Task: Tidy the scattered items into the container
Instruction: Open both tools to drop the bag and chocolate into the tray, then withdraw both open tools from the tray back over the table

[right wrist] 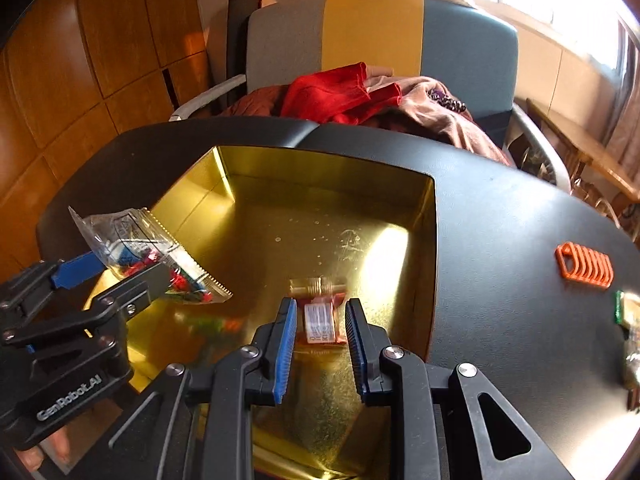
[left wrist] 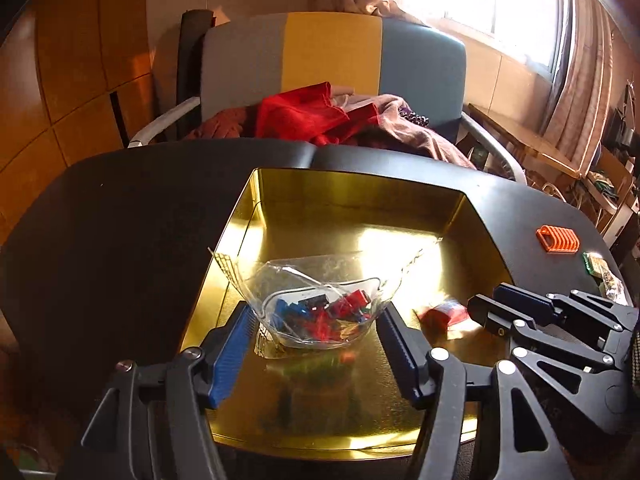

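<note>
Over the shiny gold square tin (left wrist: 280,200), the left gripper (left wrist: 316,324) clamps a clear plastic bag of red and blue pieces (left wrist: 320,308). The right gripper (right wrist: 320,320) pinches a small red packet (right wrist: 320,318) inside the tin.

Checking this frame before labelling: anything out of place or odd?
Nothing spilled or damaged. The ribbed orange plastic clip and a small green-edged packet lie on the black table, outside the gold metal tin. The clear plastic bag of red and blue pieces sits between the left gripper's pads.
</note>
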### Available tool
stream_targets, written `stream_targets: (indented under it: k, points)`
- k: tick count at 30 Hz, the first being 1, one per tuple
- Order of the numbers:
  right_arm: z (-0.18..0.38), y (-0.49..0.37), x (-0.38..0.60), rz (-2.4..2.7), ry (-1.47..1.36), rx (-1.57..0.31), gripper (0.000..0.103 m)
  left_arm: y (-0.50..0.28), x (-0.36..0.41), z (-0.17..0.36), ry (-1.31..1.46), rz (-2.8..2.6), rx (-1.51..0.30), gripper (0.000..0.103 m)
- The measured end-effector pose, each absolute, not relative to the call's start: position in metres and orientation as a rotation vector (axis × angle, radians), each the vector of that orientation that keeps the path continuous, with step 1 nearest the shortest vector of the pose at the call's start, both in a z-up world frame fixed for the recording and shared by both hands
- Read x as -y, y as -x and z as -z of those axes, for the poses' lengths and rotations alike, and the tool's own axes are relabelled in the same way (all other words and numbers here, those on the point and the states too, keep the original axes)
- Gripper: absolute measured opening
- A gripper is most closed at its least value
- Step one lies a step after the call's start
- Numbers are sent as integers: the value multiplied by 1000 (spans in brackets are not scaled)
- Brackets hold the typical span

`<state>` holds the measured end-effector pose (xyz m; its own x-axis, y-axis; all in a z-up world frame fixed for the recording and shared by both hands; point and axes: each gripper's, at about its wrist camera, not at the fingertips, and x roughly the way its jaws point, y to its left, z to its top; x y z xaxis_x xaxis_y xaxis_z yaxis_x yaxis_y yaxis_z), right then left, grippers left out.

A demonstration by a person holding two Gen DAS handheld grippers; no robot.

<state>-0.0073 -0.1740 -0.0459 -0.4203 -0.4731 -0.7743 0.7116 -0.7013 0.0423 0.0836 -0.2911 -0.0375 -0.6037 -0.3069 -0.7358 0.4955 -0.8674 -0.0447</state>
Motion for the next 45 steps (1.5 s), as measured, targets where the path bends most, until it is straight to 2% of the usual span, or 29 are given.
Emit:
stream_targets:
  k: [5, 16, 29, 39, 41, 45]
  points:
    - [48, 4, 173, 2137, -1041, -384, 27, -90, 288, 30, -1012, 2488, -370, 71]
    - [41, 2, 152, 2192, -1042, -339, 31, -86, 273, 8, -966, 2511, -310, 72]
    - [22, -3, 98, 2361, -1024, -261, 50, -69, 225, -8, -980, 2415, -92, 72]
    - [9, 3, 26, 2544, -1043, -198, 59, -51, 171, -21, -941, 2488, 9, 71]
    - [7, 6, 9, 2588, -1055, -178, 63, -44, 157, -22, -942, 2519, 38, 71]
    - [4, 16, -26, 2675, -1087, -133, 65, -30, 129, -22, -972, 2595, 76, 70]
